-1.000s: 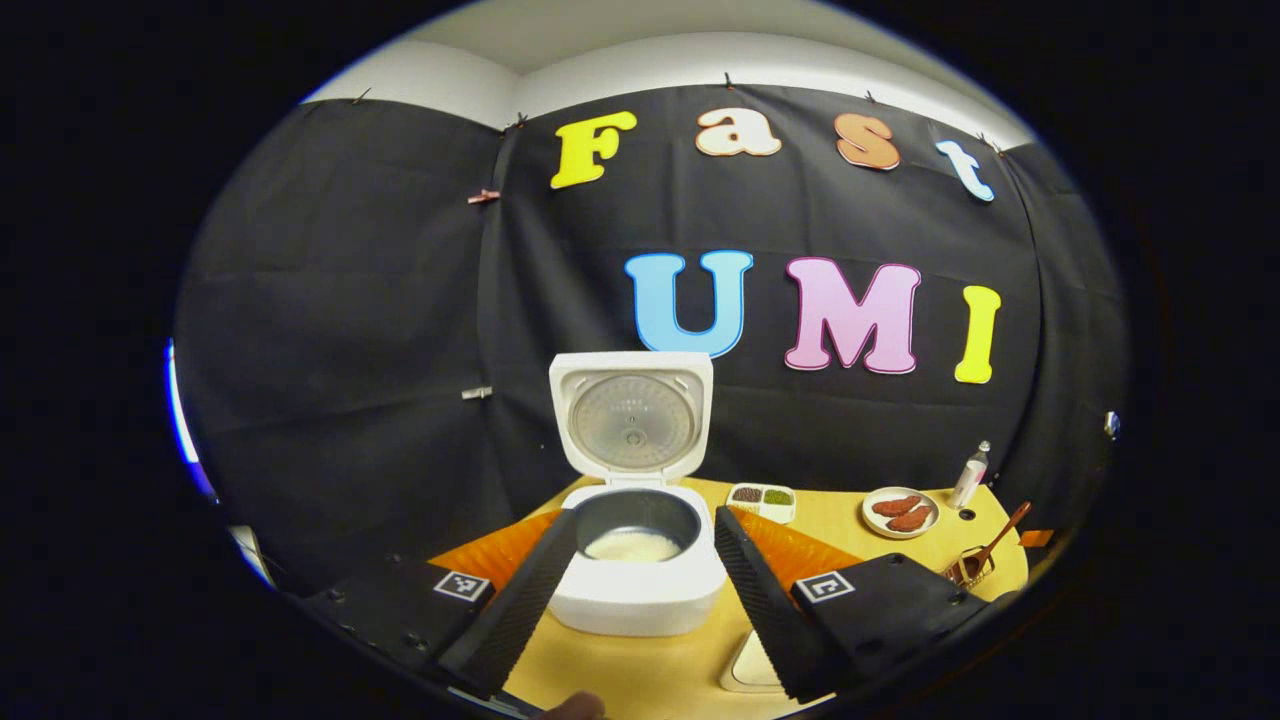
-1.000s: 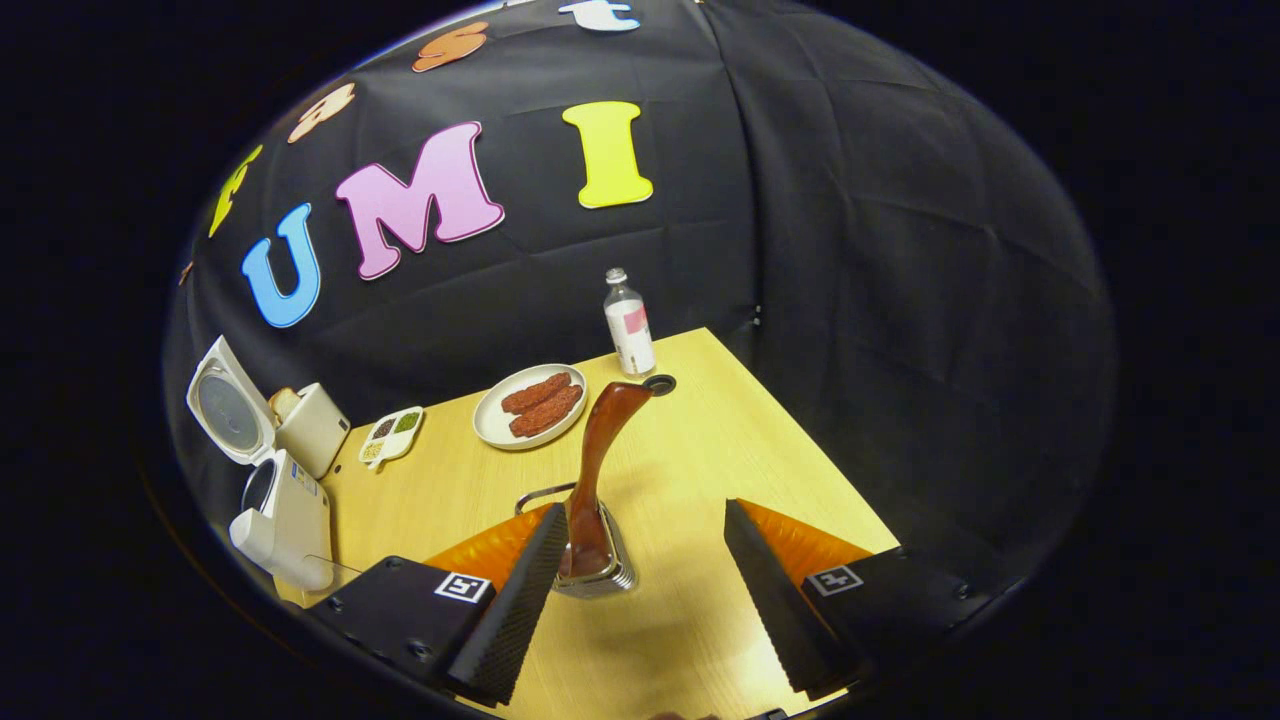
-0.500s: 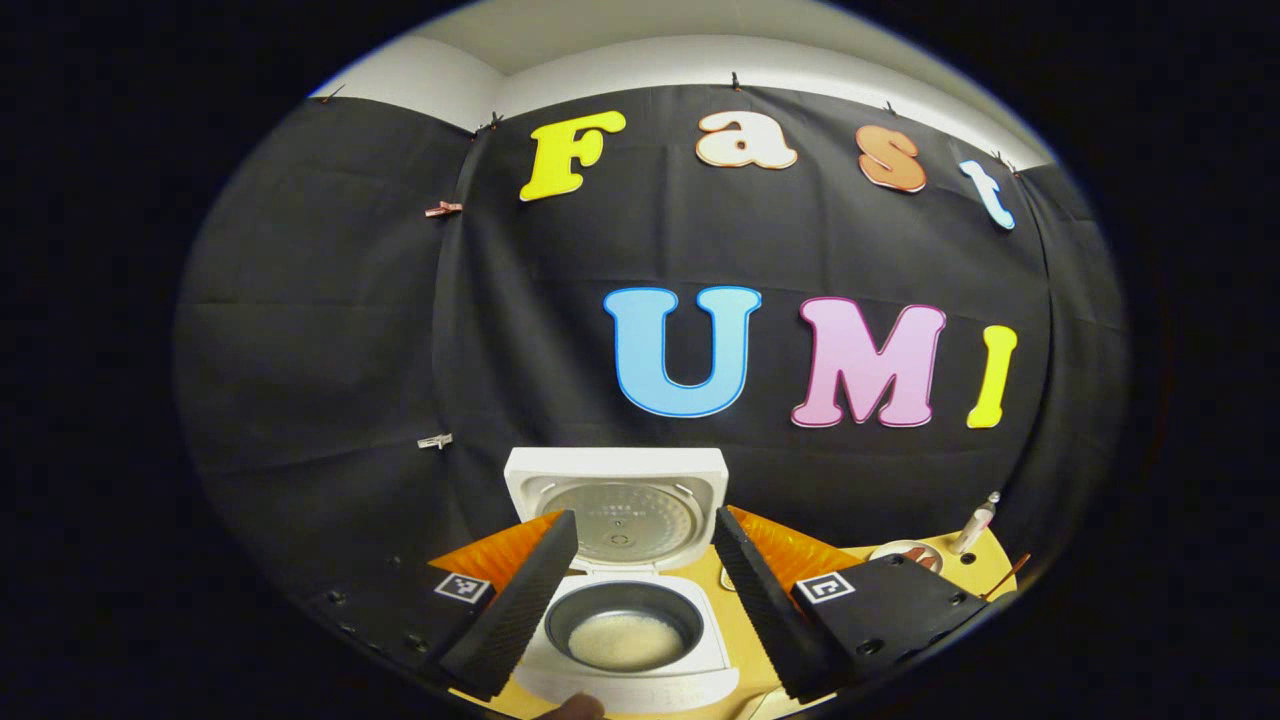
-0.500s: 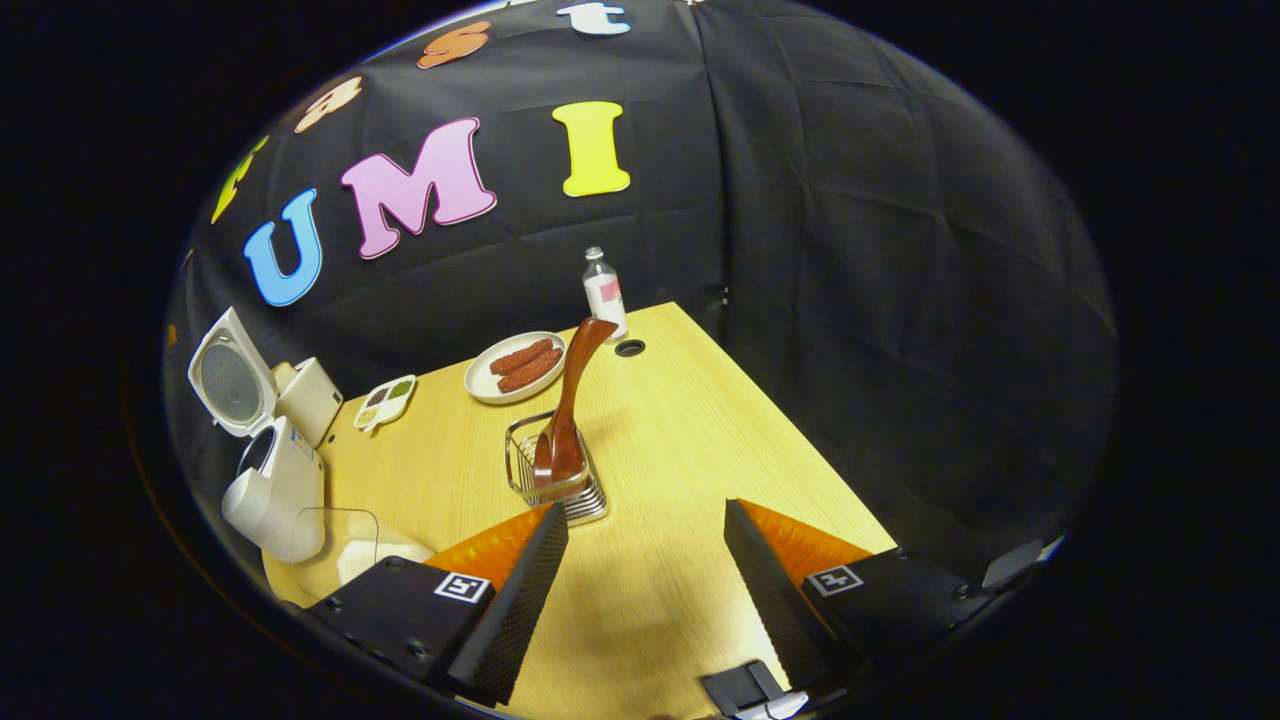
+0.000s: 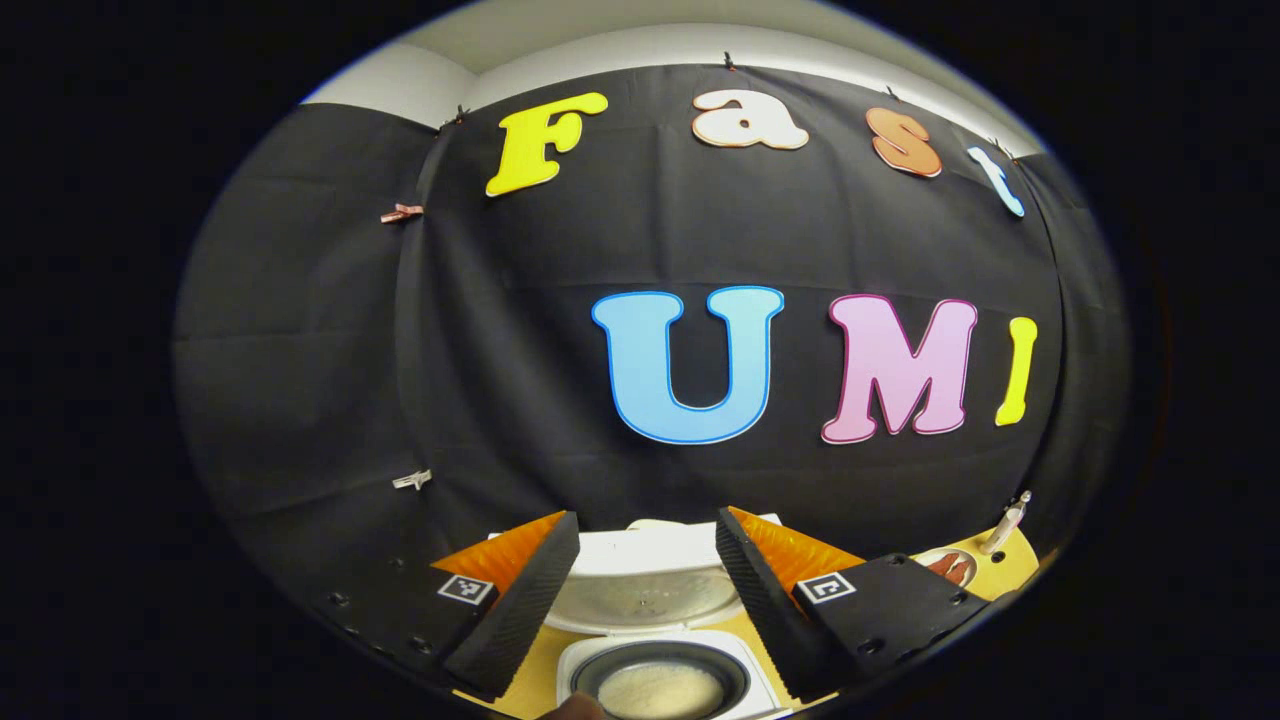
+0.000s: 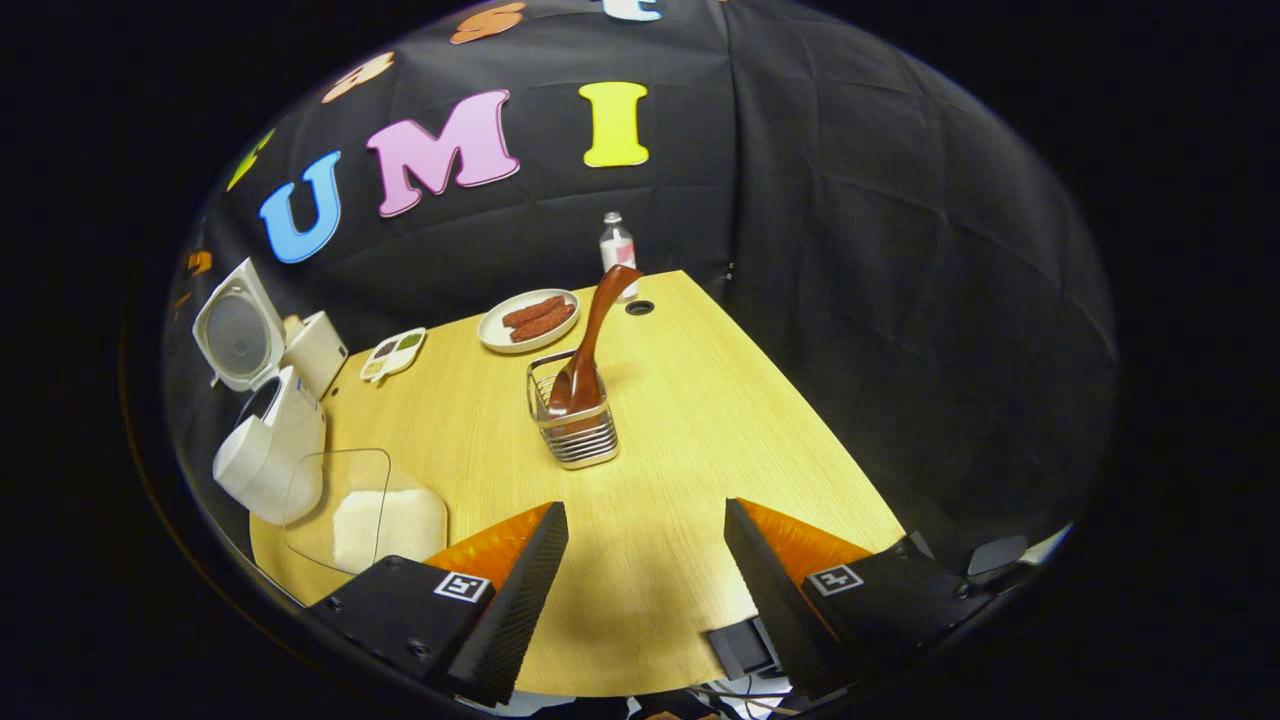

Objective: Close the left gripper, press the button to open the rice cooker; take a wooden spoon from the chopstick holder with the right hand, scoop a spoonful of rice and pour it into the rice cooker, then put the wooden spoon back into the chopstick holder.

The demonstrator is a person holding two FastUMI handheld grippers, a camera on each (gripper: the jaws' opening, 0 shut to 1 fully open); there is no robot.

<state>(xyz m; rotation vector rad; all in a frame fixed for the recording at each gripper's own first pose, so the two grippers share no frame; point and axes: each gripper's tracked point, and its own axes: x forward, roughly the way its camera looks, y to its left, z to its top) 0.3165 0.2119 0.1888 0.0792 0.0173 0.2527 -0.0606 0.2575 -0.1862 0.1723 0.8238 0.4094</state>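
Rice cooker (image 5: 655, 640) sits low in the left gripper view, lid up against the booth wall, with white rice in the dark inner pot (image 5: 660, 688) just below the left claw (image 5: 646, 590). That claw's fingers stand wide apart with nothing between them, and the raised lid shows in the gap. At the far right edge a bit of the desk (image 5: 1010, 560) carries a plate and a small bottle (image 5: 1005, 522).

In the right gripper view the right claw (image 6: 646, 590) is likewise spread wide and empty, held above the near part of the desk and well apart from the chopstick holder (image 6: 575, 425). The wooden spoon (image 6: 590, 345) stands in that wire holder, bowl down and handle leaning up toward the far edge. The rice cooker stands open at the left edge, and a clear container of rice (image 6: 365, 515) lies just in front of it. A plate of sausages (image 6: 528, 320) and a small divided dish (image 6: 393, 352) lie beyond.

Judging from this, every step of the task looks done, with the lid open, rice in the pot and the spoon back in place. What remains is to draw both claws clear: keep them open, lift the right one straight away from the holder so the leaning handle is not caught, and keep the left one off the lid.
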